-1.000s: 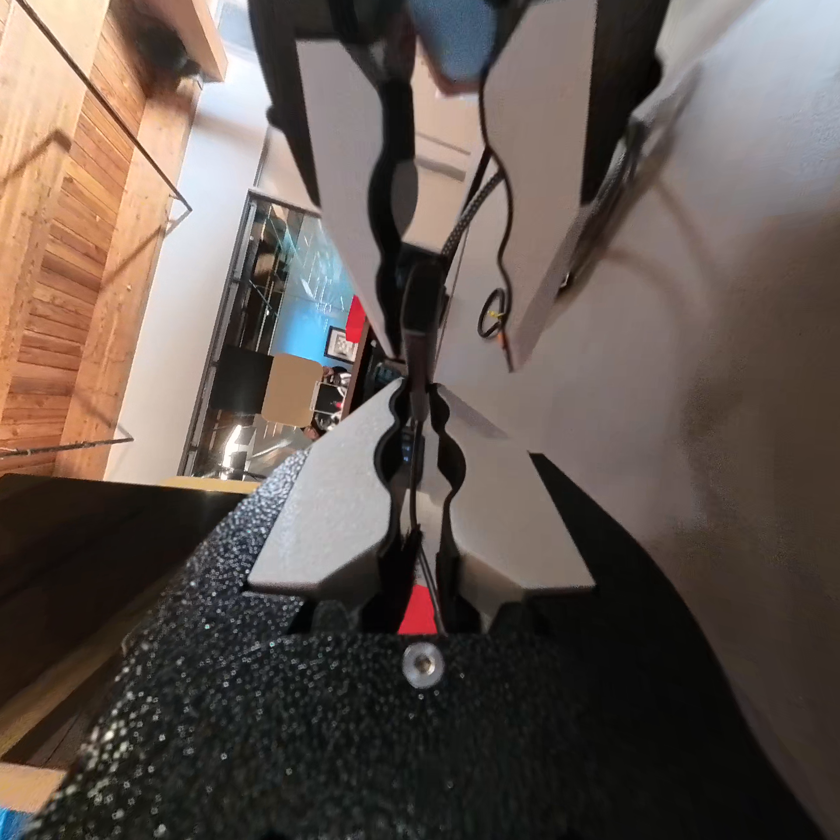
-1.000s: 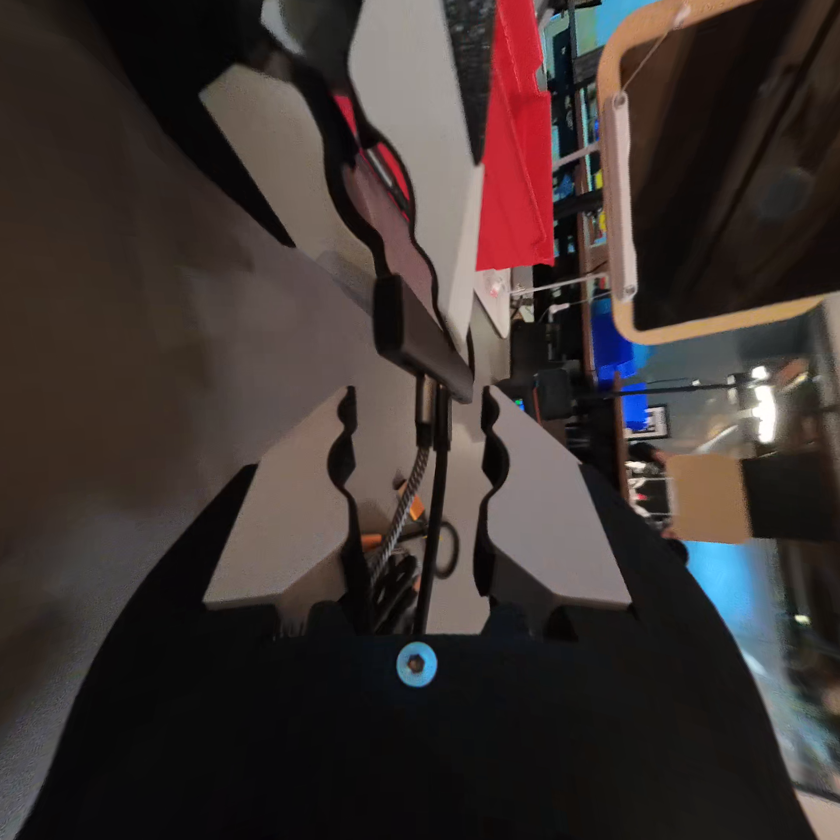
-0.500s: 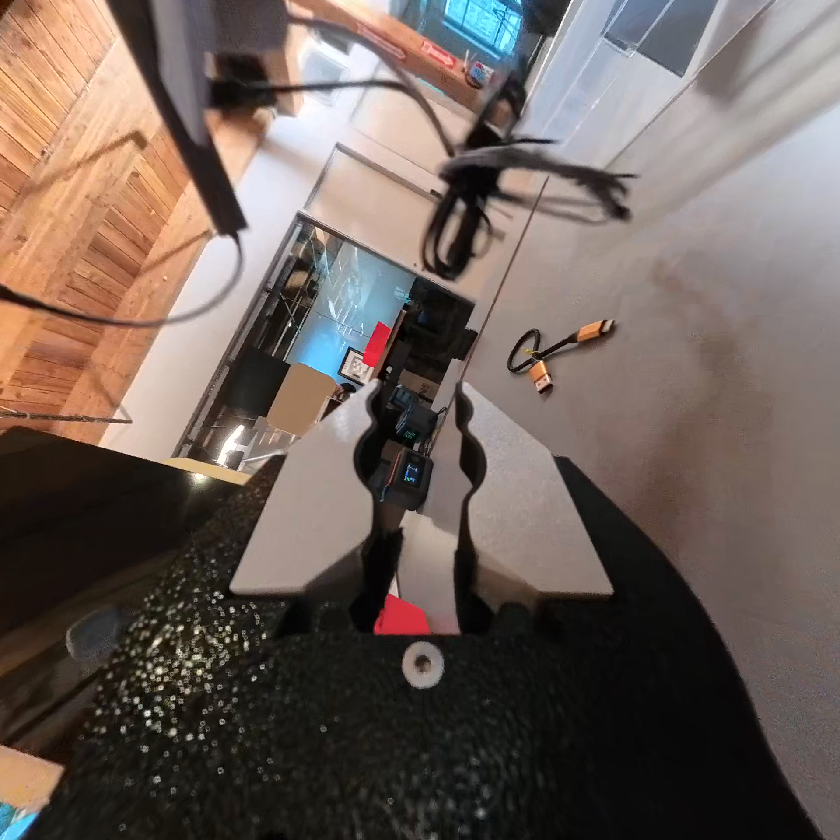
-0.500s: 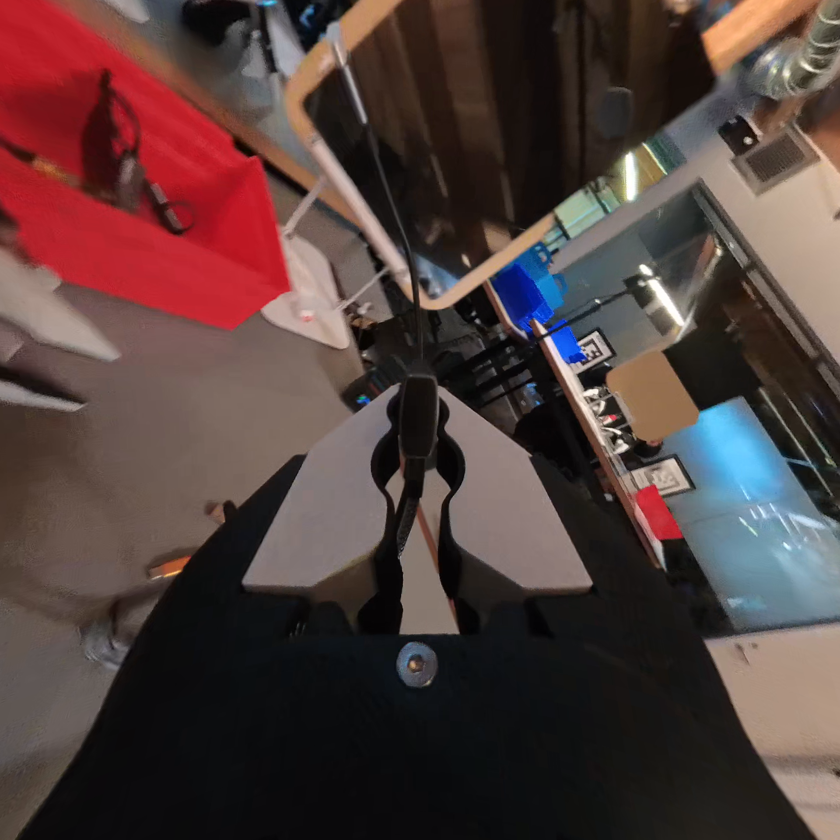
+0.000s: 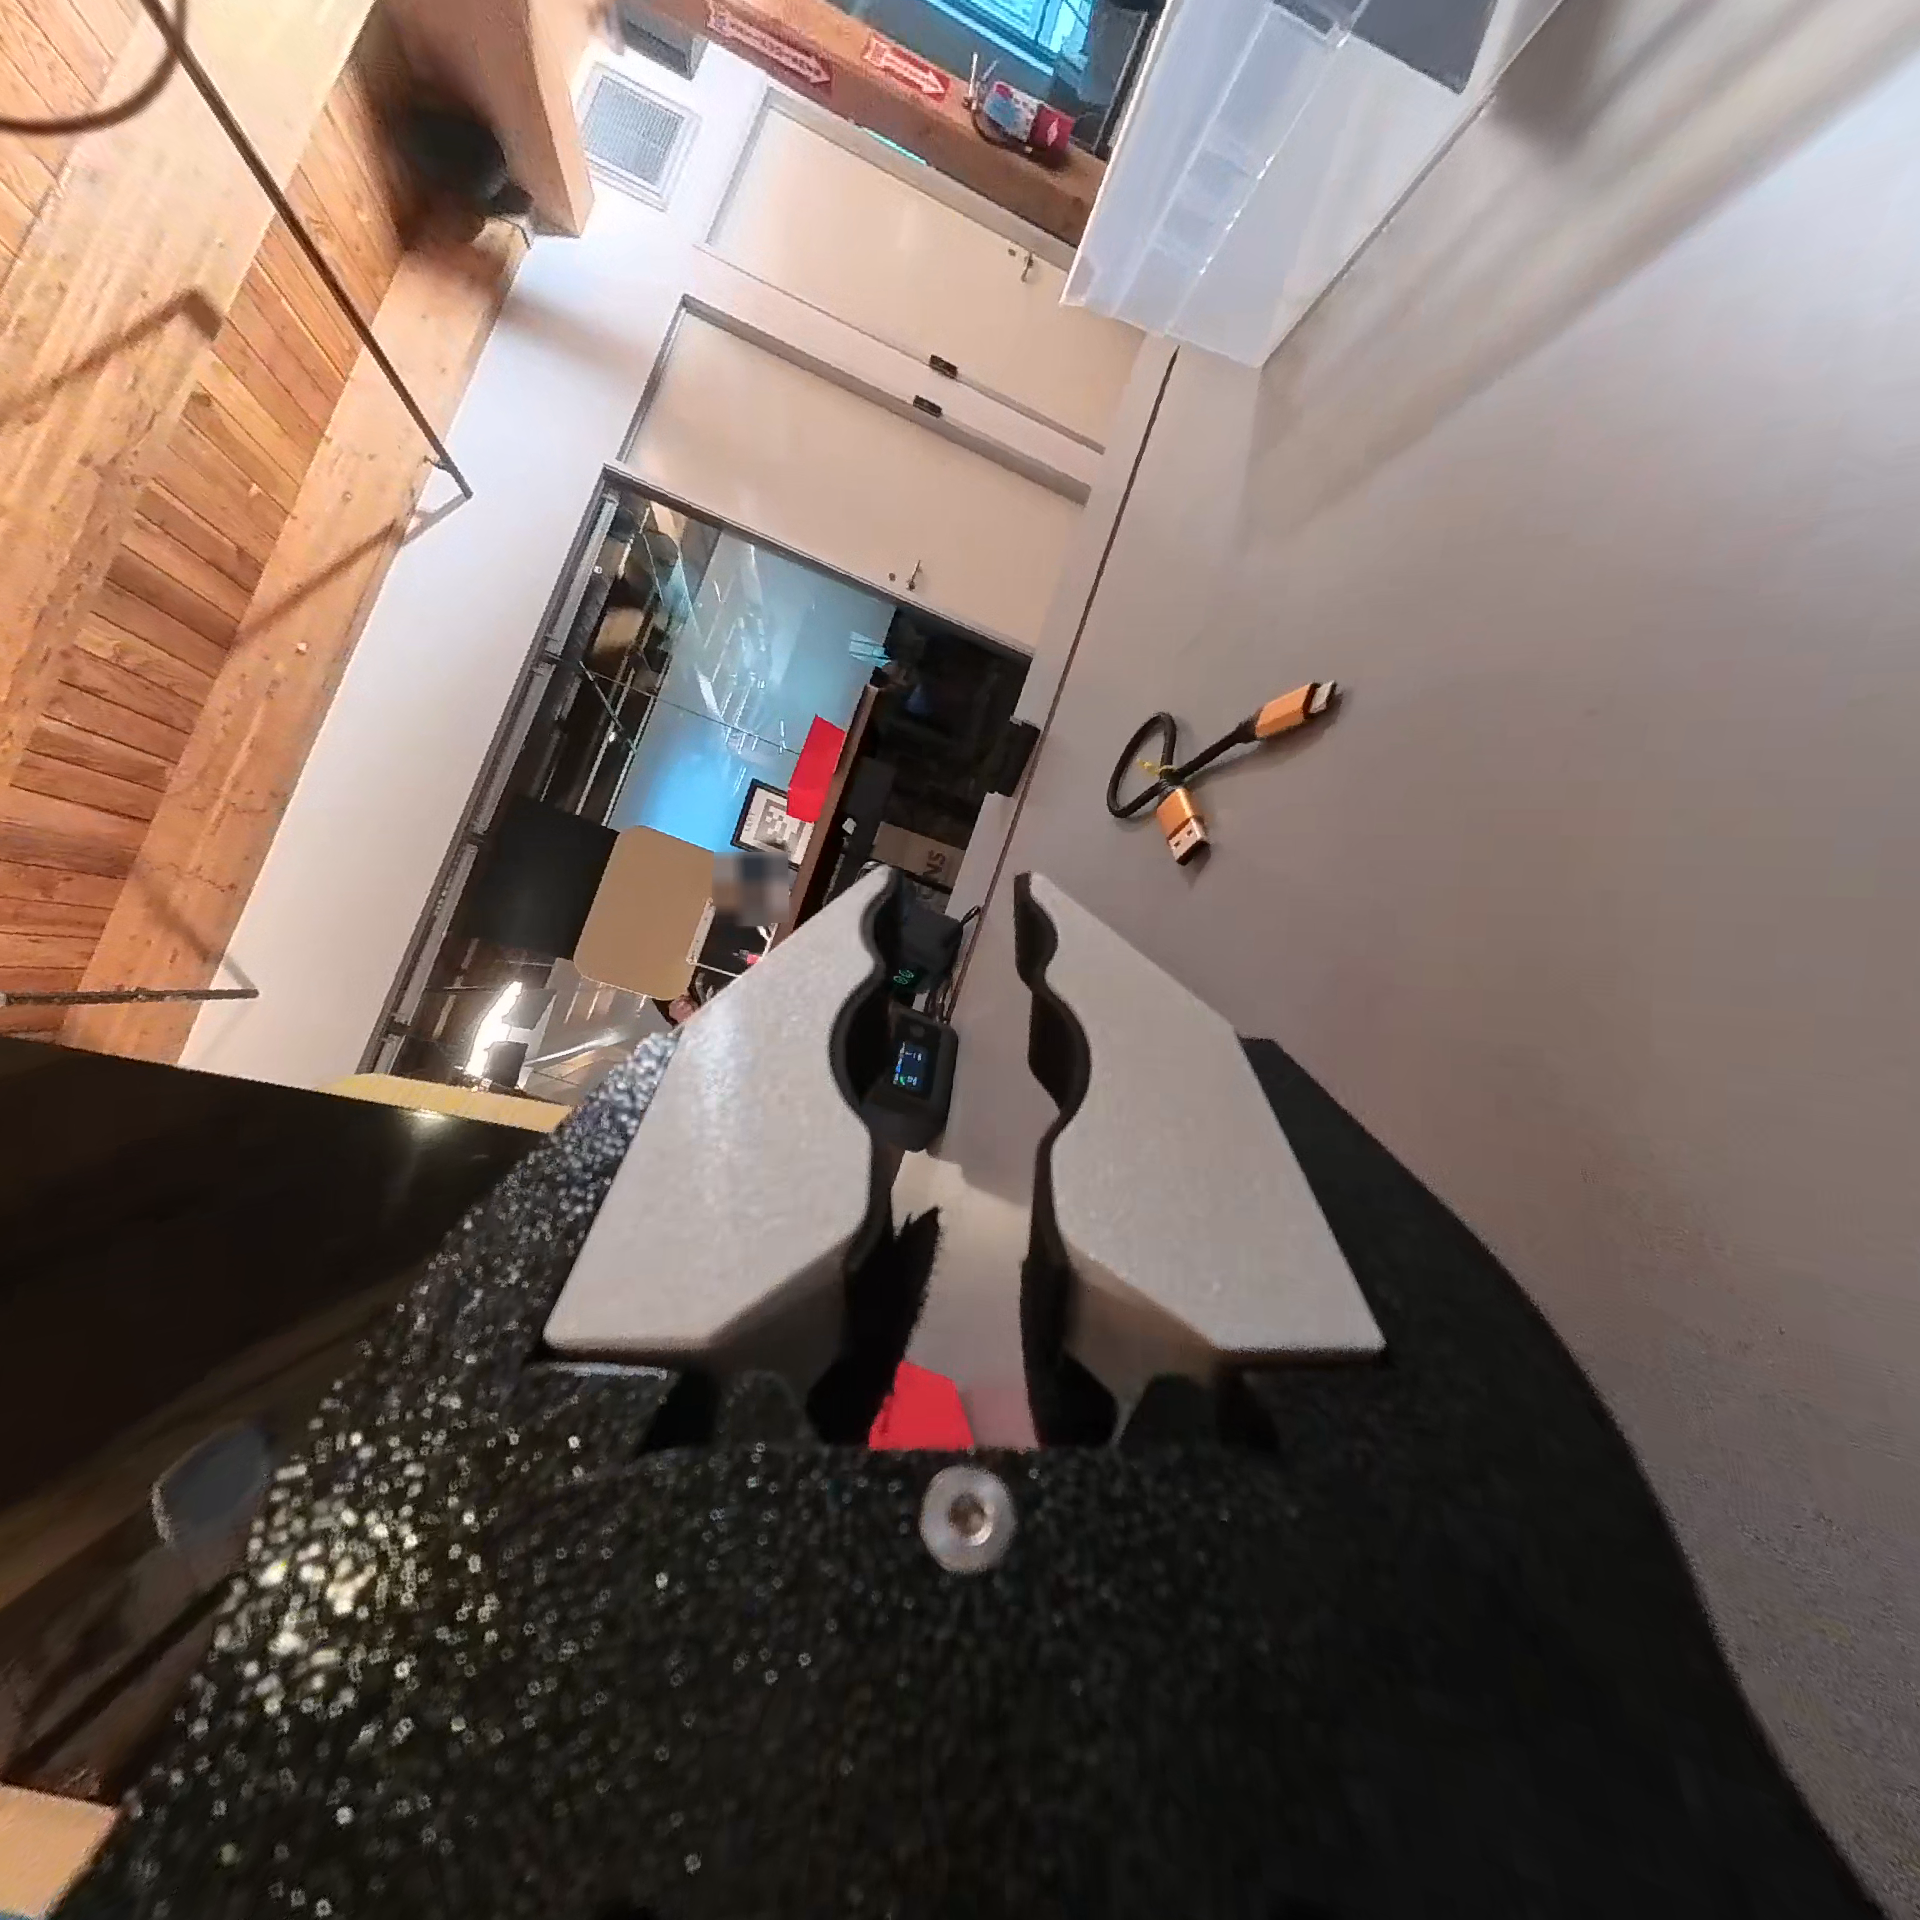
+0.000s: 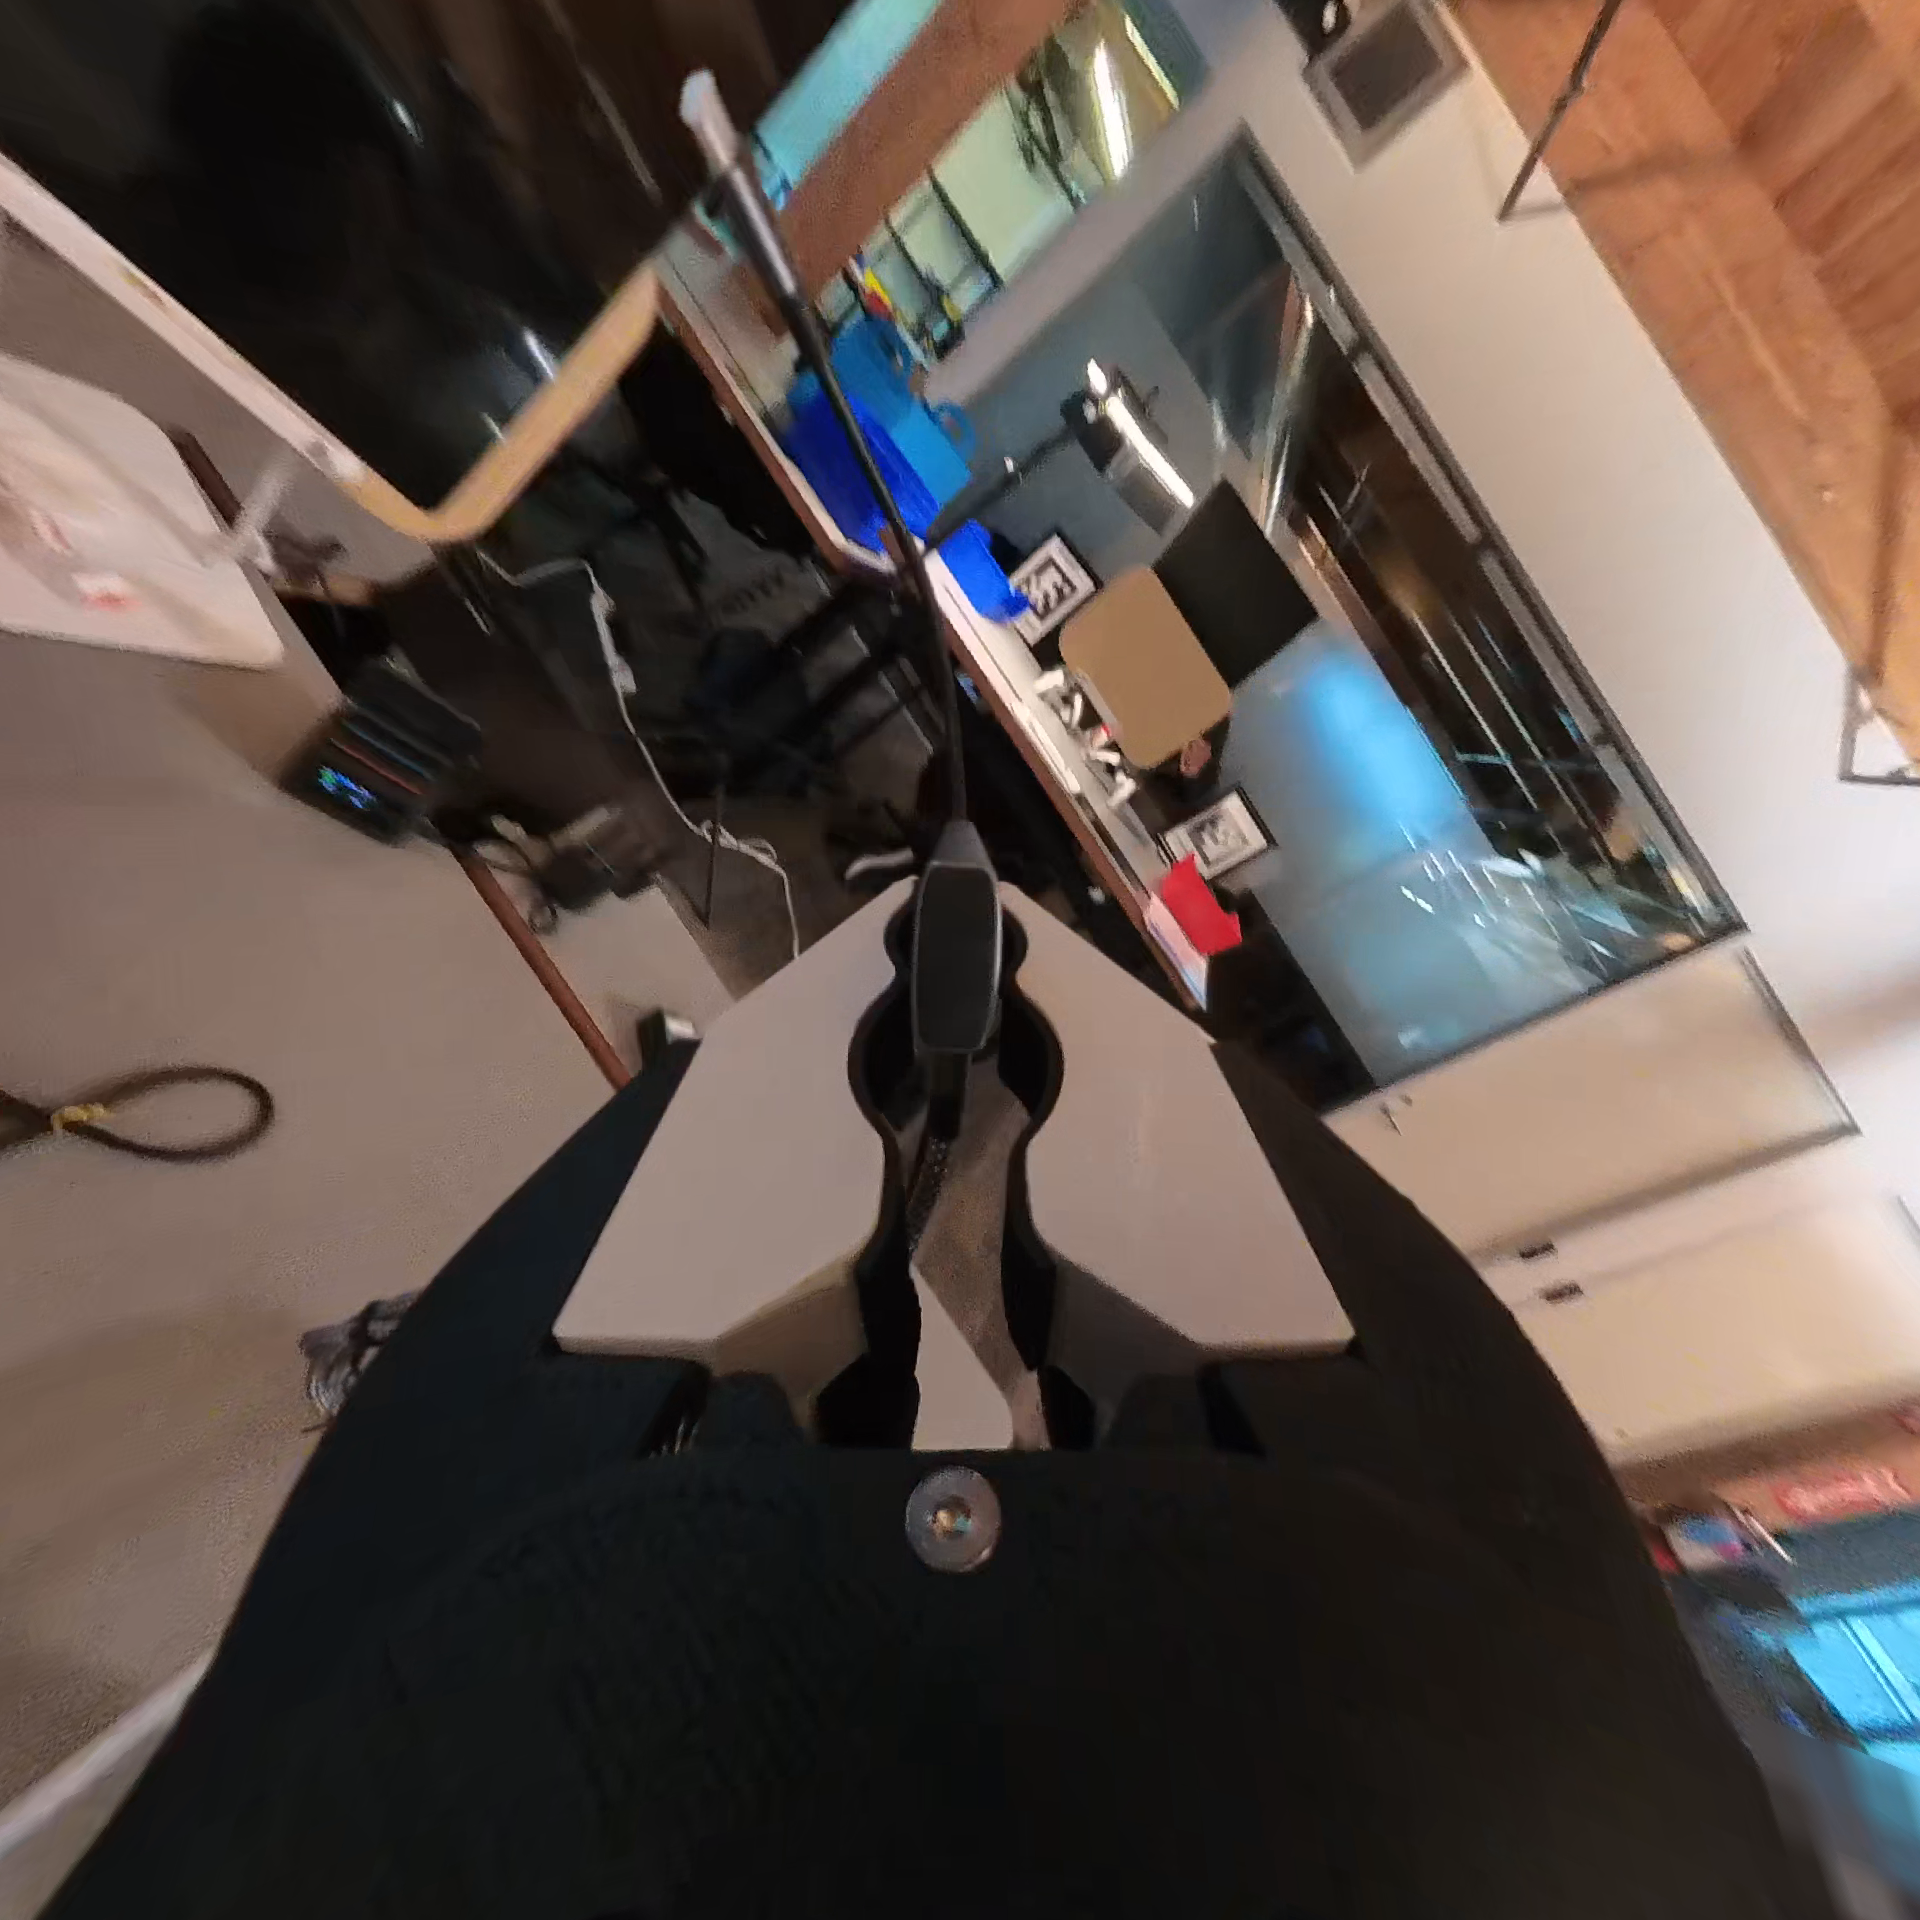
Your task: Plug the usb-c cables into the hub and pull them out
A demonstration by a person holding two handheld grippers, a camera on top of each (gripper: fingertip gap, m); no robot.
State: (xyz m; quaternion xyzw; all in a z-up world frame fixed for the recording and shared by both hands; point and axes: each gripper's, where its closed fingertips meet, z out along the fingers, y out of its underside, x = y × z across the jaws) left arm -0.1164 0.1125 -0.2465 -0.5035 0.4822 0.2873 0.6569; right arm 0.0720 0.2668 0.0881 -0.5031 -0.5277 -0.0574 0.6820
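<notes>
While right claw (image 6: 954, 940) clamps black plug (image 6: 956, 971), left claw (image 5: 954, 899) parted, empty, orange cable (image 5: 1195, 769) beyond.

Left gripper (image 5: 951, 914): grey fingers parted by a narrow gap, nothing between them, view rolled sideways.
Right gripper (image 6: 956, 935): grey fingers pinched on a dark plug.

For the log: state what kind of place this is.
Probably an office or lab workspace: a grey table with a short orange-ended cable, a glass-walled room behind, and desks crowded with blue bins and cabling.
</notes>
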